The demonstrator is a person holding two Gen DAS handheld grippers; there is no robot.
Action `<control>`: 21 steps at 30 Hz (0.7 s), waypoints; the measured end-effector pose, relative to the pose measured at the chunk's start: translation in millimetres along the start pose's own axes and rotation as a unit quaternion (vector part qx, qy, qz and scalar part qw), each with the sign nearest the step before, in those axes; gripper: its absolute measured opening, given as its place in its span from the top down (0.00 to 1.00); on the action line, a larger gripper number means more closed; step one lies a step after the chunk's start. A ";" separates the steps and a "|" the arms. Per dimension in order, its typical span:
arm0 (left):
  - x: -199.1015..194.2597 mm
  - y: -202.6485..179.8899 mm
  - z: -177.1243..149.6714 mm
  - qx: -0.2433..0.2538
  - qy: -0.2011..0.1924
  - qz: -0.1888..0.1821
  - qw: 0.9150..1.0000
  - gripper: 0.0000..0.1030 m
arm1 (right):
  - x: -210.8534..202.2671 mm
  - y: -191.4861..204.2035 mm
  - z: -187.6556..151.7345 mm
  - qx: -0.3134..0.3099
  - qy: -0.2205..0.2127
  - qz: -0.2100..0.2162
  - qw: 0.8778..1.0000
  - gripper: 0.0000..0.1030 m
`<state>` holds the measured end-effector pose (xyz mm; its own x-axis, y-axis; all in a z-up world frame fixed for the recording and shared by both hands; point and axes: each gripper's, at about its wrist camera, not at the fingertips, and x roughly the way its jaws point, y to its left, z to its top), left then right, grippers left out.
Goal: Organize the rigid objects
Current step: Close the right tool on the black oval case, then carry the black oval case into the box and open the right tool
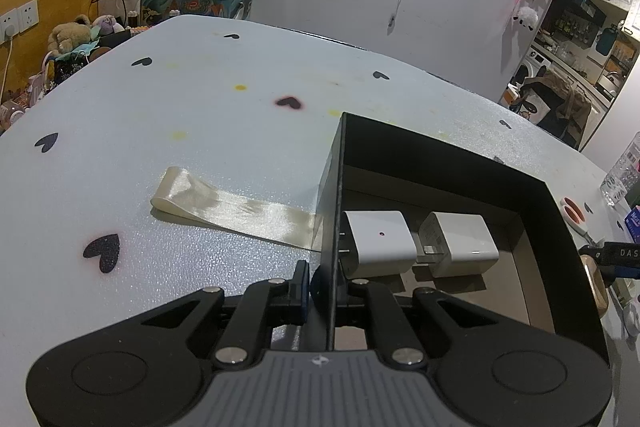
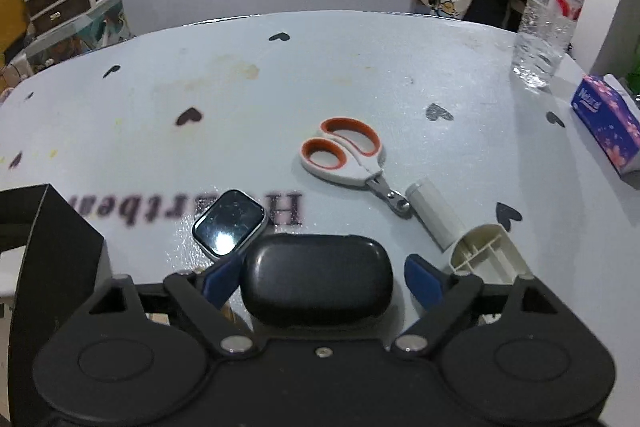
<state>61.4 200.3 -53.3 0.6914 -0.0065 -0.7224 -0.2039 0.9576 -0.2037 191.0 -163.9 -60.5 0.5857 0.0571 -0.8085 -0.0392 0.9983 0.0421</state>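
Right wrist view shows my right gripper [image 2: 316, 279] with fingers spread around the black oval earbud case [image 2: 316, 277] on the surface, not yet clamping, so its rounded shell may squirt out, while my left gripper [image 1: 324, 291] pinches the black box wall [image 1: 334, 211].

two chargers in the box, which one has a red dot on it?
The left white charger, the one against the black box wall pinched by the left gripper. A small red dot shows on its top face; the right charger has none.
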 end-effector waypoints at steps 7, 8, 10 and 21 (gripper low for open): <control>-0.1 0.1 -0.1 -0.001 0.000 0.000 1.000 0.91 | -11.4 -5.1 2.0 0.012 -0.008 0.005 1.000 0.22; -0.1 0.0 -0.1 -0.001 0.000 0.000 1.000 0.91 | -18.1 -5.7 3.4 0.015 -0.016 0.006 1.000 0.22; 0.0 -0.7 -0.3 -0.002 0.000 0.000 1.000 0.91 | -35.6 -1.7 7.0 0.014 -0.038 0.018 0.999 0.22; -0.4 -0.9 -0.8 -0.002 0.000 -0.002 1.000 0.91 | -103.0 99.0 2.9 -0.092 -0.060 0.182 0.977 0.22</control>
<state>60.7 199.3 -53.4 0.6924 -0.0093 -0.7214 -0.2051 0.9561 -0.2092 129.2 -70.9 28.6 0.5966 0.4199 -0.6840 -0.4012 0.8941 0.1989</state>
